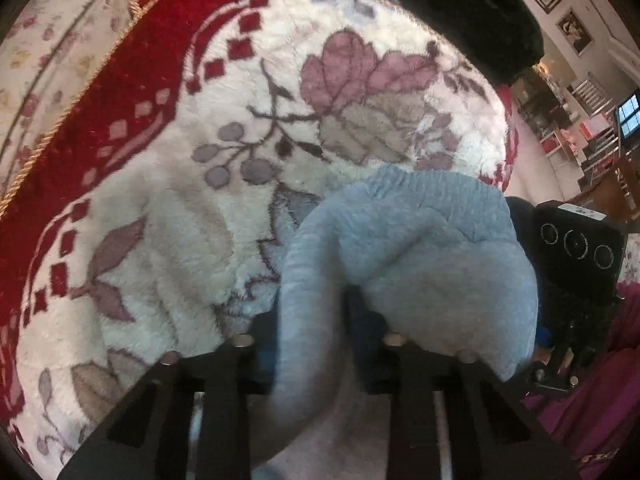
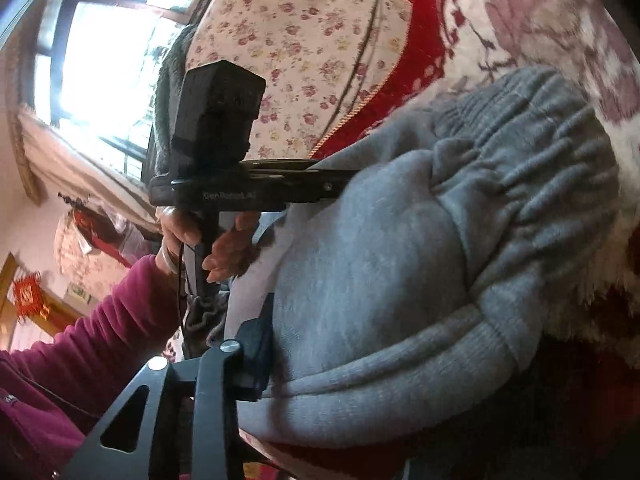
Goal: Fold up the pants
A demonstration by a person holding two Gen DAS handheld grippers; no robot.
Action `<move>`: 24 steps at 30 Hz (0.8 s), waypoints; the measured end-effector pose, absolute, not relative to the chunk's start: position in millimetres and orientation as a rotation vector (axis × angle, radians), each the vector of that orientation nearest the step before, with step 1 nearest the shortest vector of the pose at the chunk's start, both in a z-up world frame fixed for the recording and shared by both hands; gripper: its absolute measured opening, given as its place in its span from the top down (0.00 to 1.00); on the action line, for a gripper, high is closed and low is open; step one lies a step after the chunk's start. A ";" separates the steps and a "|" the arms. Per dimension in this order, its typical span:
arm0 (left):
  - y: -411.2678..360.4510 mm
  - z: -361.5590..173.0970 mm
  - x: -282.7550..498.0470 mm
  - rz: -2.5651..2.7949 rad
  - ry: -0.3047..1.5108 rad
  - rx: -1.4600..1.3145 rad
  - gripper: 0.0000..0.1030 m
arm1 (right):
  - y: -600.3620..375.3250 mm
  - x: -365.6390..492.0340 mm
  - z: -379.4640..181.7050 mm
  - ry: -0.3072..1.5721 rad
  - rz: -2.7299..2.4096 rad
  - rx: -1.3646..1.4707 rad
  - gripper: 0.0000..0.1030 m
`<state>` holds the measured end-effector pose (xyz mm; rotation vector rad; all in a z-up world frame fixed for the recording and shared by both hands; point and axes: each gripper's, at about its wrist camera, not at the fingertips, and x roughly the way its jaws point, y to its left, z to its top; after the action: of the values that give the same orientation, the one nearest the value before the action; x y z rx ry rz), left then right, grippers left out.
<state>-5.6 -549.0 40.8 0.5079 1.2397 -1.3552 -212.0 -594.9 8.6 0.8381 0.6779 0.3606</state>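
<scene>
The grey-blue pants hang bunched over a red and white floral blanket. In the left wrist view my left gripper is shut on a fold of the pants, and cloth drapes over both fingers. In the right wrist view the pants, with the gathered elastic waistband, fill the middle. My right gripper is shut on the pants' edge; its right finger is hidden under the cloth. The left gripper shows there too, with its tips buried in the pants.
The other gripper's camera body is at the right in the left wrist view. A dark plush item lies at the blanket's far edge. A floral sheet lies beyond the blanket. The person's magenta sleeve is at lower left.
</scene>
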 end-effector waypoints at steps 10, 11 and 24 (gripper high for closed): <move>-492.9 129.3 -1.4 -1.313 1.036 0.377 0.80 | -564.3 -207.1 89.2 0.575 0.442 0.645 0.71; -481.0 142.1 0.0 -1.300 1.011 0.359 0.80 | -559.1 -205.1 97.0 0.570 0.449 0.626 0.71; -239.6 242.4 14.3 -0.992 0.760 0.061 0.98 | -380.7 -162.3 198.1 0.546 0.723 0.235 0.72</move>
<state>14.3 -239.6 242.4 0.0605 0.7597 -0.9922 -162.3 -380.7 198.1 0.2346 0.5459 0.7234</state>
